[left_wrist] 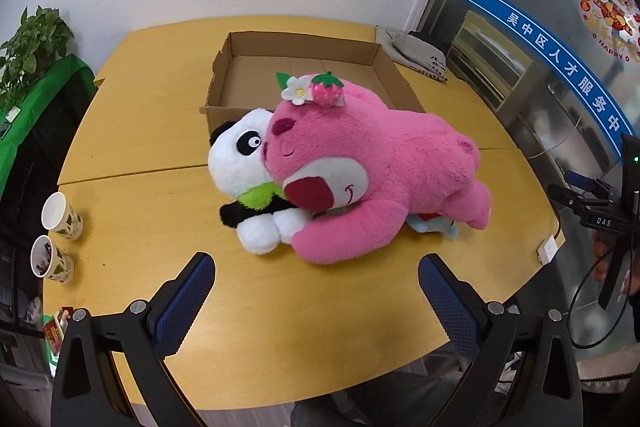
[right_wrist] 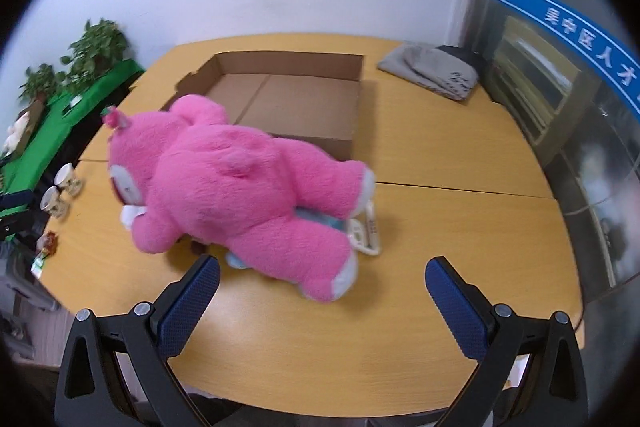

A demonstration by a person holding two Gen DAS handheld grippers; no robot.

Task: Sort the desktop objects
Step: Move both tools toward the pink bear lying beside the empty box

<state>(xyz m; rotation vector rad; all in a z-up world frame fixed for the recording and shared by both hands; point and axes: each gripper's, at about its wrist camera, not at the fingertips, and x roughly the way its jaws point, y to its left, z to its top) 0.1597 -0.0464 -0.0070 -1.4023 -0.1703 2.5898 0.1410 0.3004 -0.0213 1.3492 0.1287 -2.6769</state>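
A big pink plush bear (left_wrist: 384, 167) lies face down on the yellow table (left_wrist: 140, 131), partly over a panda plush (left_wrist: 244, 163) at its left. A light blue item (left_wrist: 434, 225) peeks out under the bear. An empty, open cardboard box (left_wrist: 304, 71) stands just behind them. My left gripper (left_wrist: 316, 277) is open and empty, a little in front of the plush toys. In the right wrist view the bear (right_wrist: 248, 187) lies in front of the box (right_wrist: 296, 99), over a white calculator-like item (right_wrist: 366, 231). My right gripper (right_wrist: 322, 279) is open and empty near the bear's feet.
Two paper cups (left_wrist: 58, 239) stand at the table's left edge, with small packets (left_wrist: 56, 327) nearer the corner. A folded grey cloth (right_wrist: 432, 69) lies at the back right. A green-covered stand with plants (right_wrist: 76, 75) is at the left. A glass wall is at the right.
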